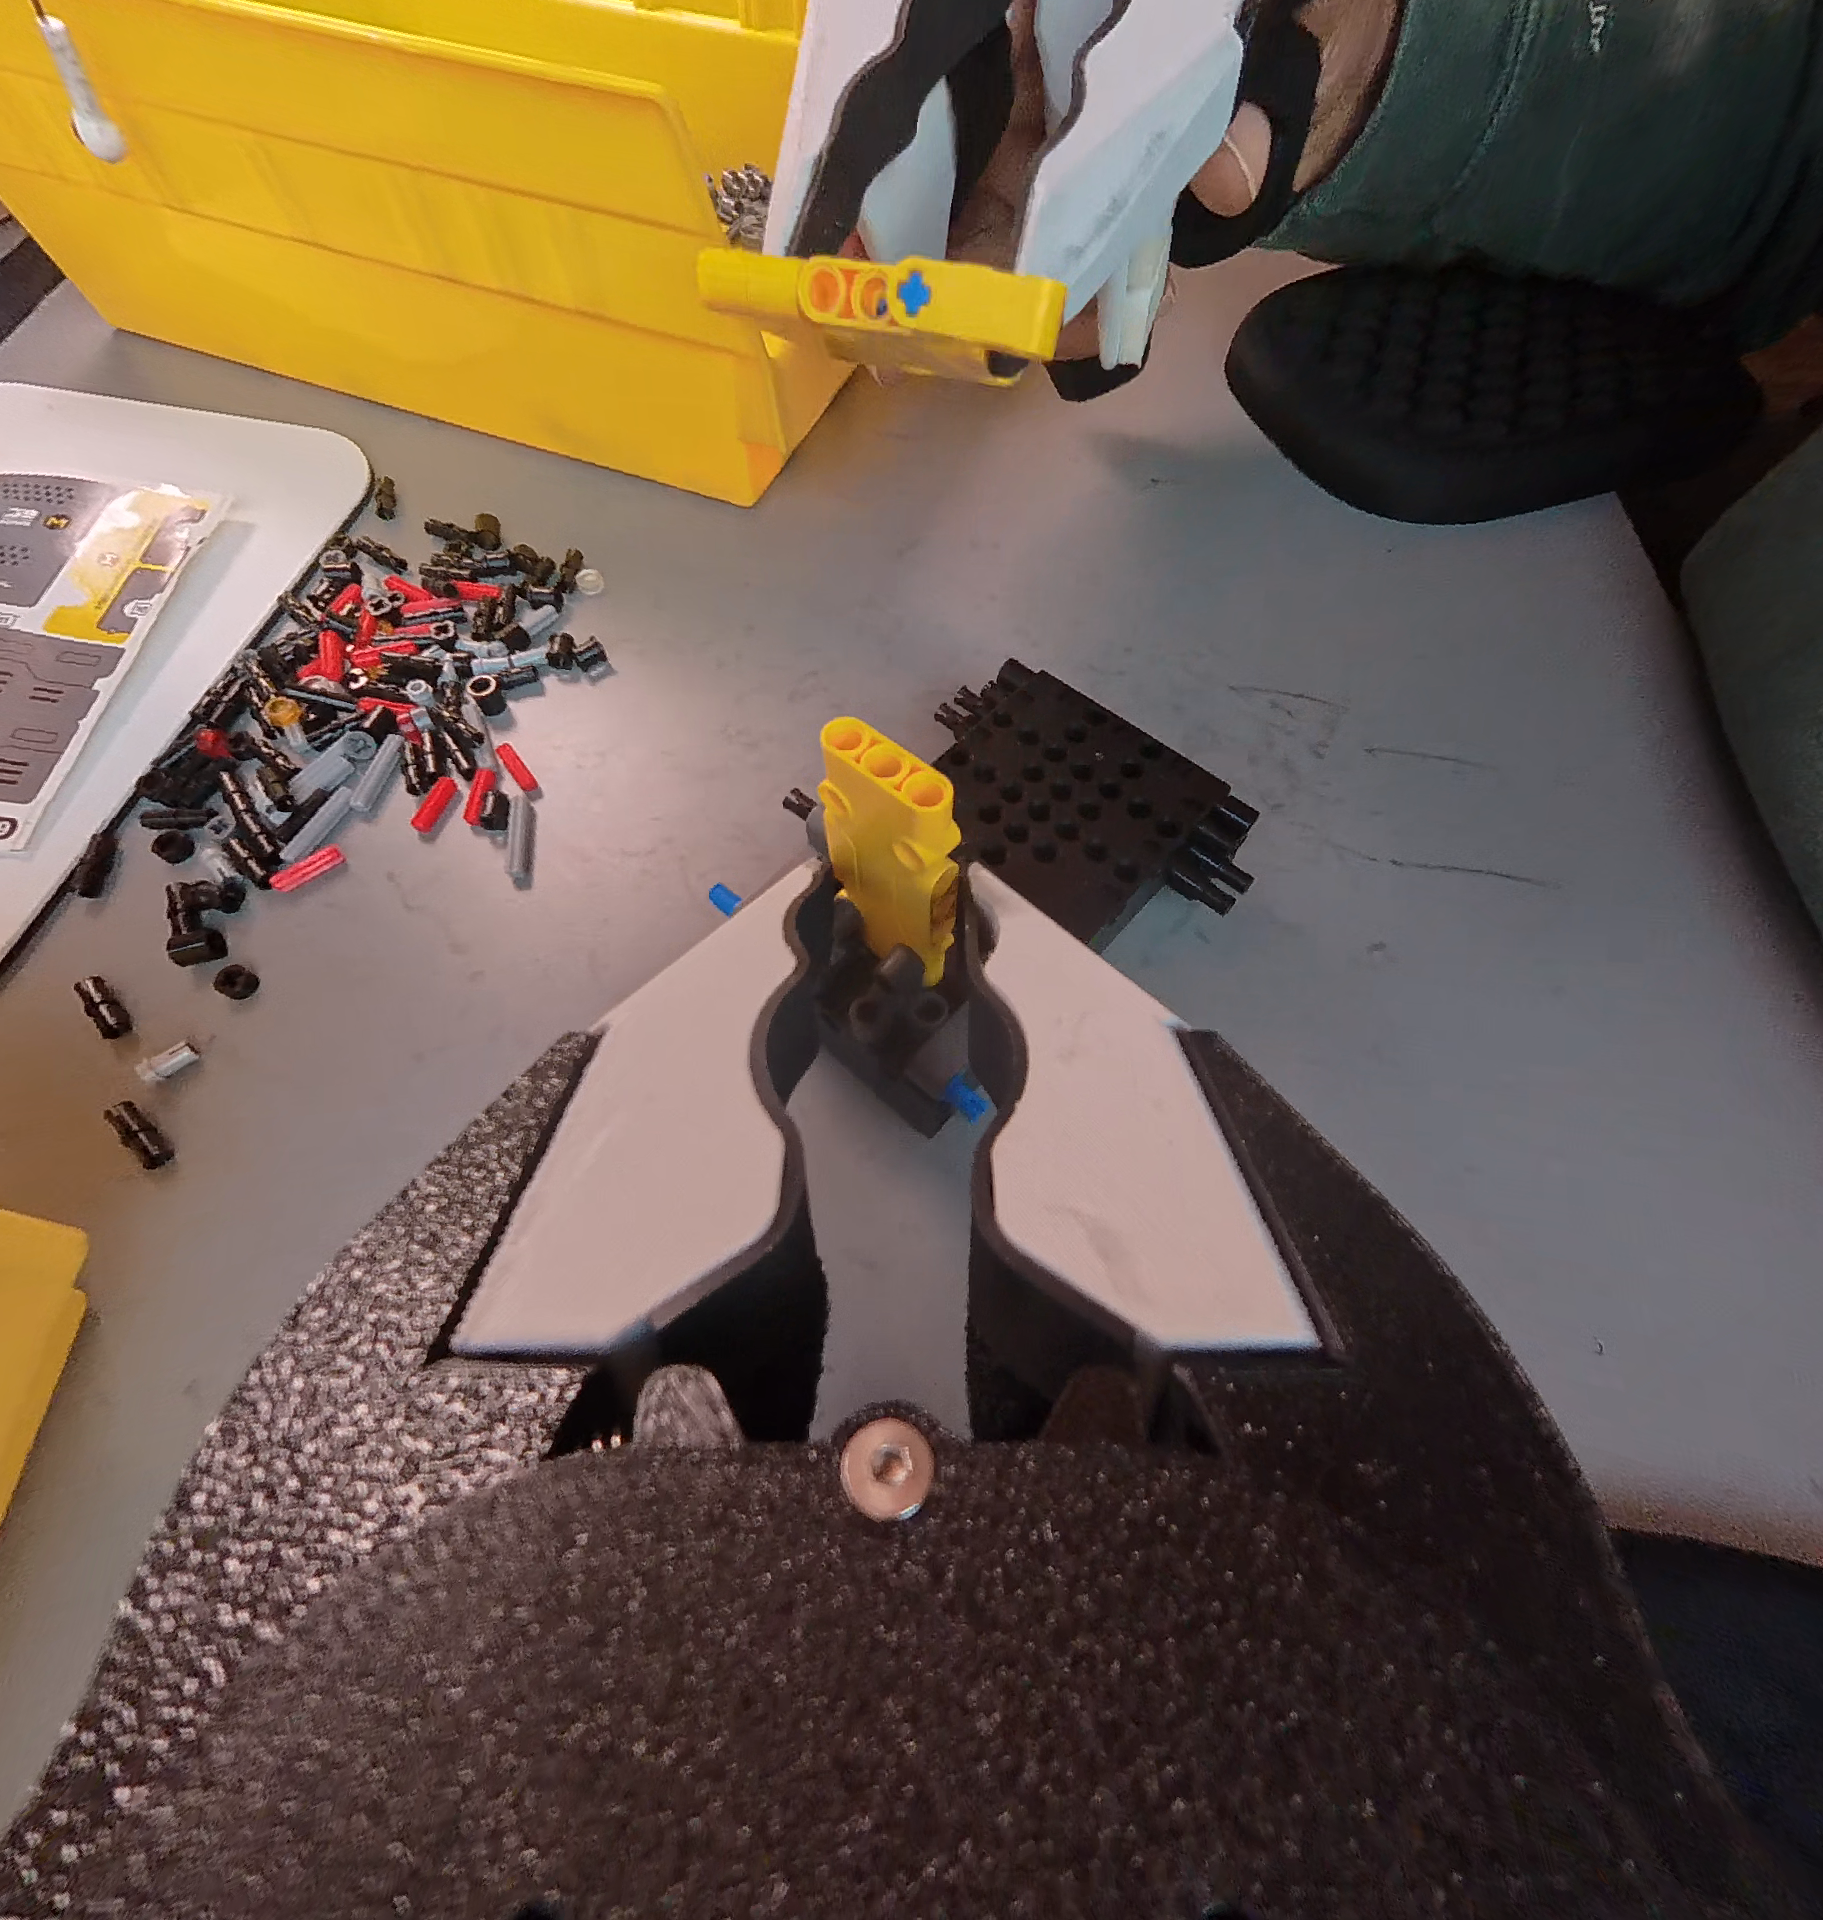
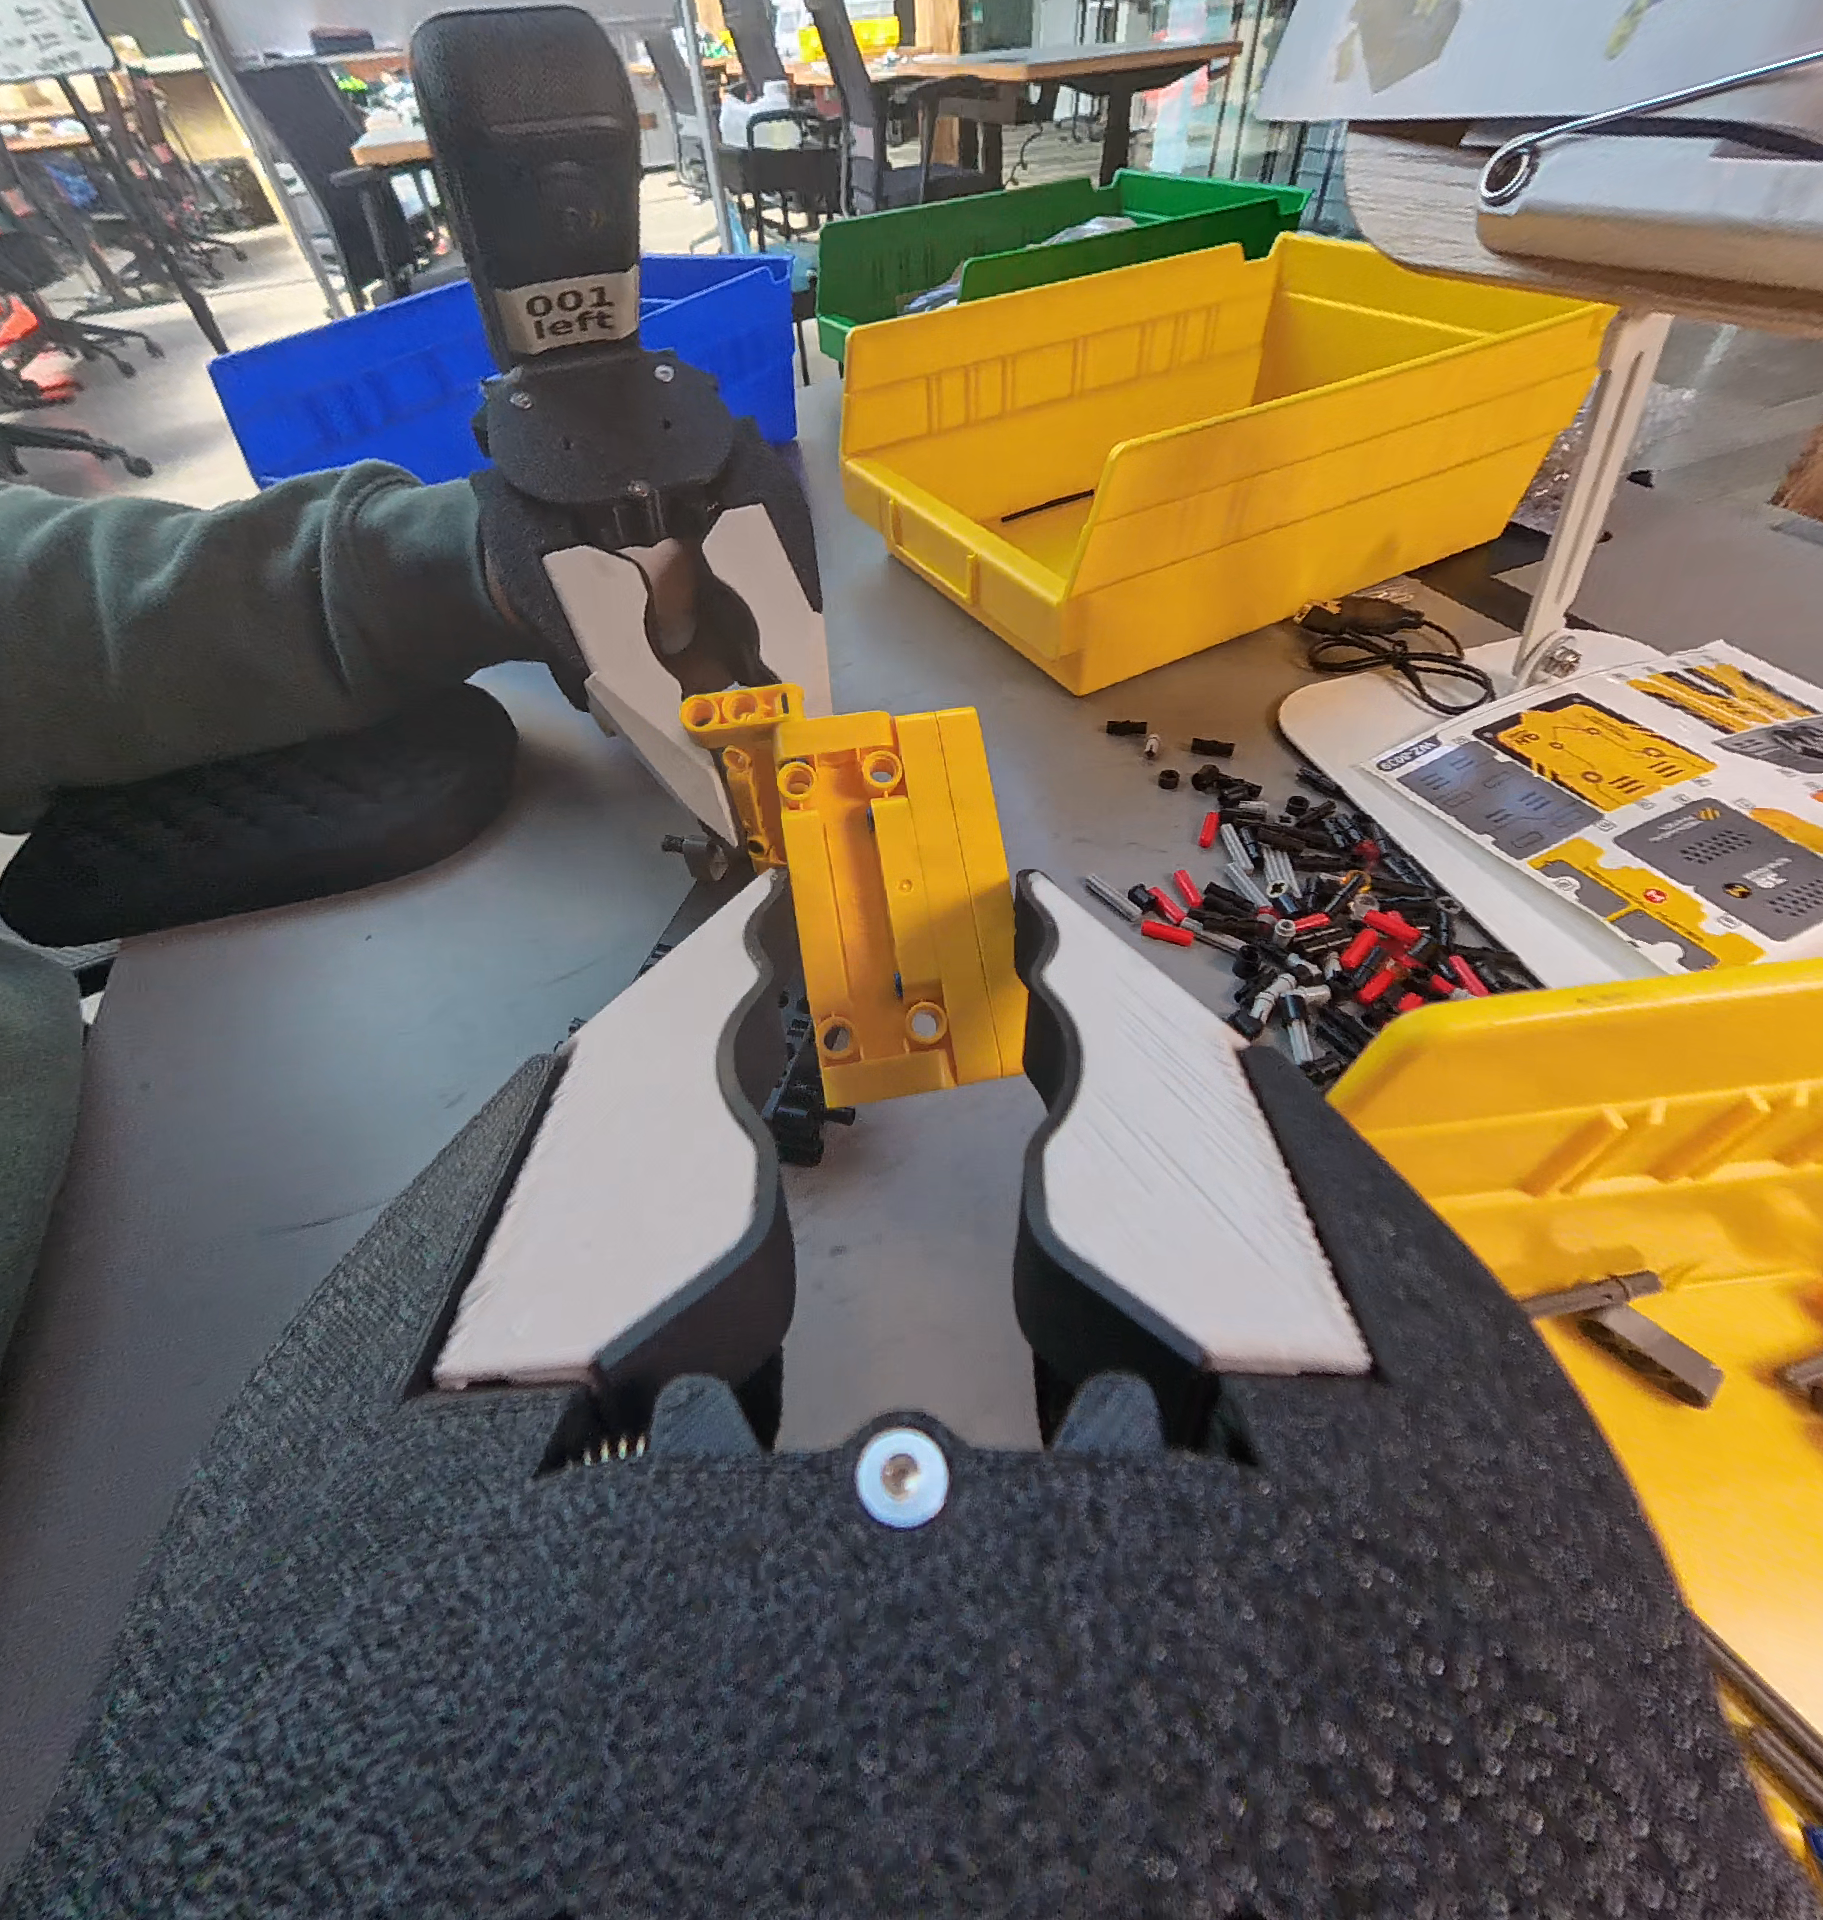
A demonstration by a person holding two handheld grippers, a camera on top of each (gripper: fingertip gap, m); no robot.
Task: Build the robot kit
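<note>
The left tongs (image 1: 891, 940) are clamped on a small build of yellow beam (image 1: 891, 831) and dark connectors (image 1: 891, 1013), held just above the grey surface (image 1: 1406, 831). The right tongs (image 2: 902, 909) grip a yellow panel piece (image 2: 886, 904) by its sides and hold it upright in the air, close beside the left tongs' build. A black studded plate (image 1: 1083, 800) lies on the surface just behind the left tongs. A heap of black, red and grey pins (image 1: 367, 707) lies well to the side, near a sticker sheet (image 1: 45, 644) and a yellow bin (image 2: 1198, 447).
</note>
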